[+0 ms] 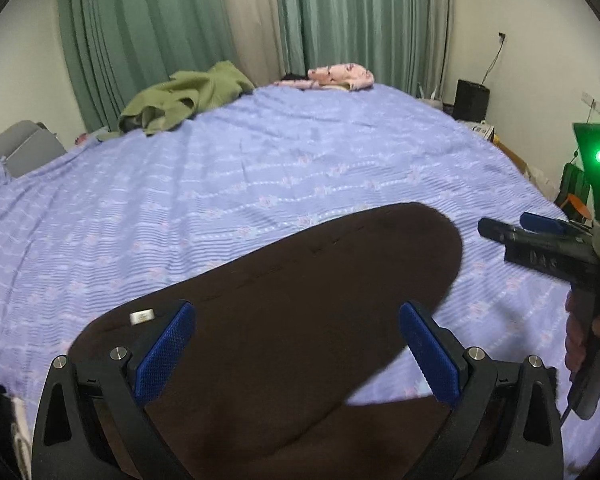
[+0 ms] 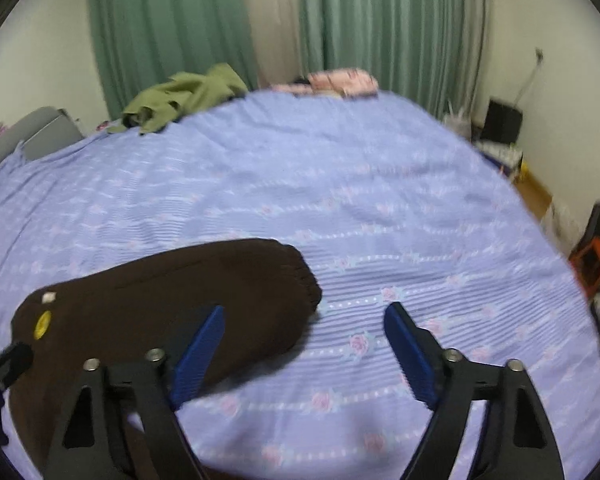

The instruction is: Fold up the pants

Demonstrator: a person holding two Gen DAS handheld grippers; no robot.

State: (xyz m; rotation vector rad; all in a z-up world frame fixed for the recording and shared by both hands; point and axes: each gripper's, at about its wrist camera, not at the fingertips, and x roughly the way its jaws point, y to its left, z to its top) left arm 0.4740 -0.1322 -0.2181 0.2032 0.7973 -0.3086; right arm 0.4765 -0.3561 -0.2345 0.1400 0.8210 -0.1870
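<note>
Dark brown pants [image 1: 300, 300] lie folded flat on the lilac bedspread [image 1: 220, 184], with a small white tag near their left edge. My left gripper [image 1: 296, 320] is open and hovers over the pants, nothing between its blue pads. In the right wrist view the pants [image 2: 160, 304] lie at lower left, with a yellow sticker on them. My right gripper [image 2: 304, 320] is open and empty, its left finger over the pants' right end, its right finger over bare bedspread [image 2: 380, 200]. The right gripper also shows in the left wrist view [image 1: 500, 228], at the right edge.
A green garment [image 1: 180, 100] and a pink patterned bundle [image 1: 340, 76] lie at the far end of the bed, before green curtains [image 1: 160, 32]. A grey headboard or chair [image 1: 16, 148] is at the left. A black box [image 1: 472, 100] and clutter stand along the right wall.
</note>
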